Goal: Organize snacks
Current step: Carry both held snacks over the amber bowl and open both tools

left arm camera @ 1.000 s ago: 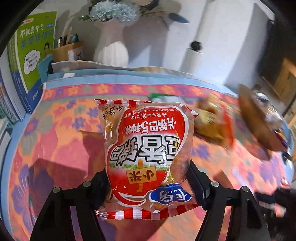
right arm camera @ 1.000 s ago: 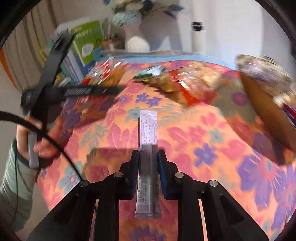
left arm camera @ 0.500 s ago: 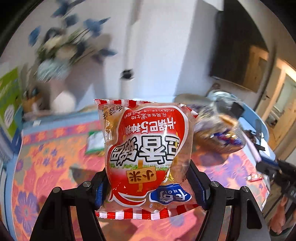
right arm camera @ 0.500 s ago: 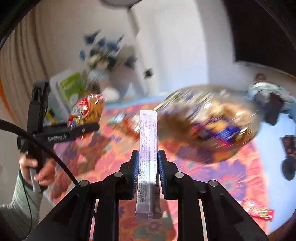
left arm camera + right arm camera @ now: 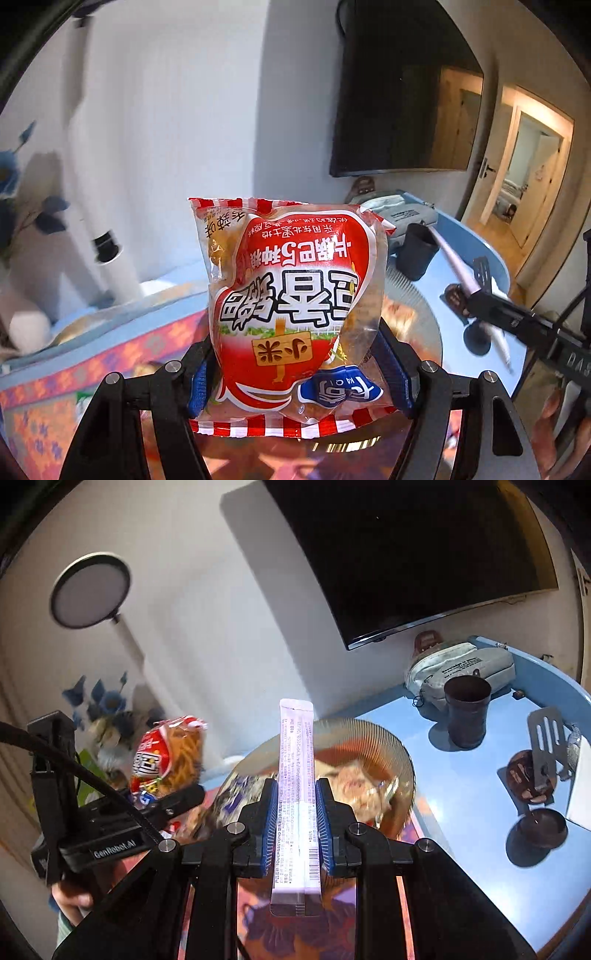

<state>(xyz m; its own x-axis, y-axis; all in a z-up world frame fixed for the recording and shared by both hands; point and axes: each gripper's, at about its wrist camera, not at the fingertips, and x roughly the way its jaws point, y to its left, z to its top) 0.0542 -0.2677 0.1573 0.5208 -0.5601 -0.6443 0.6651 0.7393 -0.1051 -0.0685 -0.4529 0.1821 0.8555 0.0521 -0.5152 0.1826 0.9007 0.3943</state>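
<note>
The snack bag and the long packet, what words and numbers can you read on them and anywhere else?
"小米", upside down: red snack bag, left gripper.
"EXP 2028/06/24": stick packet, right gripper.
"GenRobot.AI": left gripper's body.
Pouch print: too small.

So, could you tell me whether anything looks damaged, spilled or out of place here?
Nothing stands out. The red snack bag sits intact in the left gripper, and the white stick packet stands straight in the right gripper, over the snack bowl.

Bowl [image 5: 402, 760] contents blurred; snack bag [image 5: 295, 314] hides bowl in left view.
</note>
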